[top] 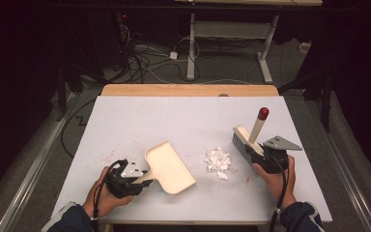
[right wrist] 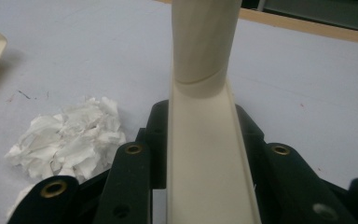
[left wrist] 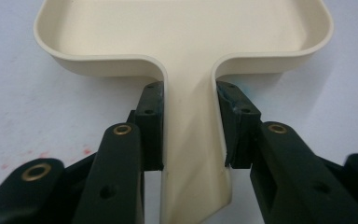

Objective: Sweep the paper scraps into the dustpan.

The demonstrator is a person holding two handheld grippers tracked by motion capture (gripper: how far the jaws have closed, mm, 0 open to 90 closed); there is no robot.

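A cream dustpan point(top: 169, 166) lies on the white table, its open edge toward the right. My left gripper point(top: 142, 180) is shut on its handle; in the left gripper view the pads point(left wrist: 151, 121) press both sides of the dustpan handle point(left wrist: 191, 140). A cream brush point(top: 247, 140) with grey bristles and a red-tipped handle stands at the right. My right gripper point(top: 263, 155) is shut on the brush's back point(right wrist: 205, 158). A heap of white paper scraps point(top: 218, 160) lies between dustpan and brush, seen as paper scraps point(right wrist: 70, 140) to the left of the jaws.
The white table top point(top: 174, 116) has a wooden strip along its far edge point(top: 188, 90). Faint red specks mark the surface at the left point(top: 108, 155). Cables and a desk frame point(top: 191, 43) are on the floor beyond.
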